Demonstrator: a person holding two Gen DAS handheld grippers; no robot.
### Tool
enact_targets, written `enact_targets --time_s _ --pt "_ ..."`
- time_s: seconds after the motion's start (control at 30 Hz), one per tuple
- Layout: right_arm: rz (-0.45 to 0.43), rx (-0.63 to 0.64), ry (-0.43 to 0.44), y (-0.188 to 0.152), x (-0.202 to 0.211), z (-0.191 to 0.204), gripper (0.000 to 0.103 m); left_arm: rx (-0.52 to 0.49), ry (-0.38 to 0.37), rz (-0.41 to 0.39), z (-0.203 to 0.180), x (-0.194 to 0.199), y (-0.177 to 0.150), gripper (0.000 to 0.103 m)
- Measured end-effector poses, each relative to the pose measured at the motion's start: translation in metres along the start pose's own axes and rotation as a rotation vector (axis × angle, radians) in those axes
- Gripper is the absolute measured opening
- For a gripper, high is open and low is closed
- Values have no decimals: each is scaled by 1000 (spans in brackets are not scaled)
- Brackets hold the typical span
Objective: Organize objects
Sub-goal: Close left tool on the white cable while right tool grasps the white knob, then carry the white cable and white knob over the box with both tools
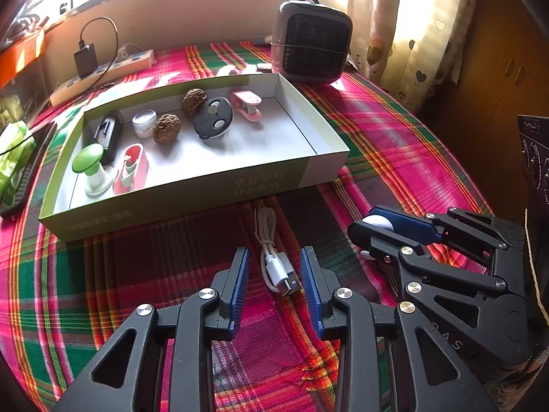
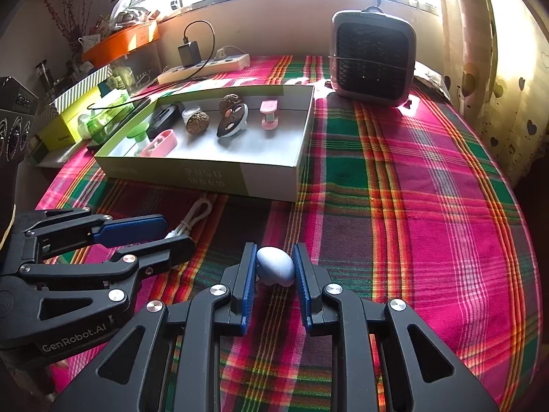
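Note:
A coiled white USB cable (image 1: 272,261) lies on the plaid cloth in front of a shallow green-and-white box (image 1: 171,202). My left gripper (image 1: 274,257) stands open over it, the cable's plug end lying between the blue pads. Just to the right, my right gripper (image 1: 369,221) is shut on a pale blue-grey egg-shaped object (image 1: 379,223). In the right wrist view the egg (image 2: 276,266) sits pinched between the right gripper's (image 2: 275,254) pads, low over the cloth. The left gripper (image 2: 176,231) reaches in from the left over the cable (image 2: 195,213). The box (image 2: 206,175) holds several small items.
Inside the box are two walnuts, a black round gadget (image 1: 212,118), a pink clip, a white jar and a green-capped piece. A grey heater (image 1: 312,44) stands behind the box, a power strip (image 1: 103,72) at the back left, a curtain and a cabinet at right.

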State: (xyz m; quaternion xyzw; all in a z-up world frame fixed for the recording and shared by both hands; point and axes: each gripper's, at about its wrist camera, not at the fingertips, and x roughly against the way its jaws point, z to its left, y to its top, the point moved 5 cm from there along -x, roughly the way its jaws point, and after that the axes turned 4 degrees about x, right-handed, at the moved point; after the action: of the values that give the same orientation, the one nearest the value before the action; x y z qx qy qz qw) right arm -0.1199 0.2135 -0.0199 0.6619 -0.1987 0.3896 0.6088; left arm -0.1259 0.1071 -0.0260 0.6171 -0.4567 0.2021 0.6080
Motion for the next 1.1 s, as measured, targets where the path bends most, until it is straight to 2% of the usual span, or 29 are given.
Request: enact_targets --time_s 0.57,0.8,0.9,0.97,1.1 --pt "12 -8 3 -3 -1 -3 23 -10 50 -25 -1 -4 -1 28" --pt "14 -4 -4 -4 0 -2 24 -2 59 -30 3 -4 0 17" --pt "15 -5 -8 -5 0 -2 30 3 53 -32 3 -3 0 17" --pt "15 -3 -10 -6 1 -2 37 2 53 -32 4 -3 0 17" --pt "17 2 -17 -7 2 -1 38 4 52 -32 4 -3 0 17"
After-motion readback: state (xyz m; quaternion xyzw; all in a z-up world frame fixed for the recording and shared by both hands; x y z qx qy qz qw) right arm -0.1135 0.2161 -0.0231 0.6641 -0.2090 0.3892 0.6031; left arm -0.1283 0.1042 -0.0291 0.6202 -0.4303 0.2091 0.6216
